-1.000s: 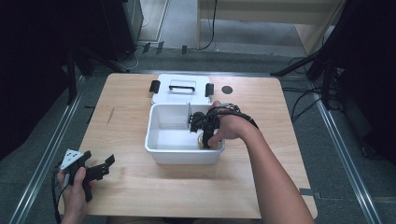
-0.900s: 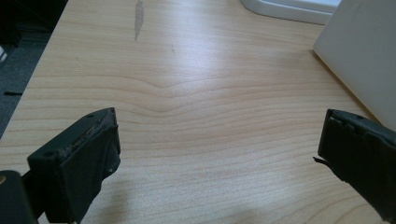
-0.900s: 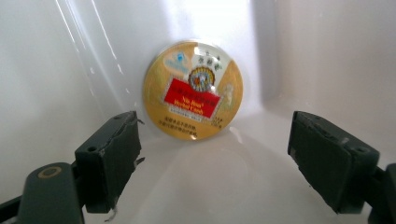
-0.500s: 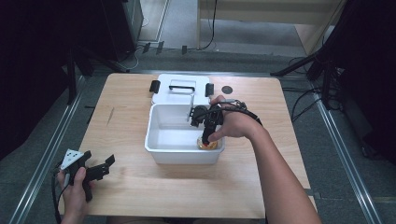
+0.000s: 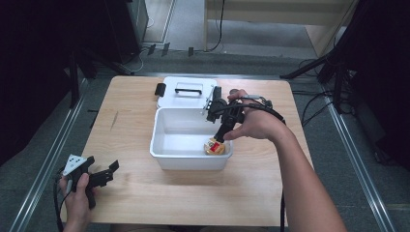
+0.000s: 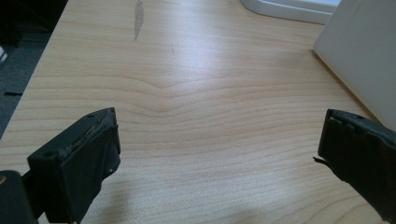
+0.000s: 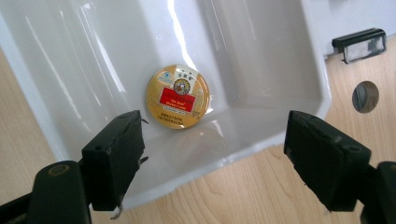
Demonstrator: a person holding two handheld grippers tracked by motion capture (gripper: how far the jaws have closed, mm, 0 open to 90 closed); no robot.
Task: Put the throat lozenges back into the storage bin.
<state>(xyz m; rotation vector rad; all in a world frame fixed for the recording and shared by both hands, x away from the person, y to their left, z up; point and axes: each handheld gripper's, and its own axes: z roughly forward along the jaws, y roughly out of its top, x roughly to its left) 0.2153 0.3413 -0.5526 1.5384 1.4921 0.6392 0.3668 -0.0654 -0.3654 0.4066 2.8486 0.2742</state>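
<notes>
In the white bin, at its near right corner, the round gold tin lay flat on the floor. Above it the right tool hung released, jaws spread wide, nothing between them, pointing down at the tin. Near the left edge of the surface, the left tool gaped over bare wood.

left claw: jaws wide apart | over bare wooden table | white box beside
</notes>
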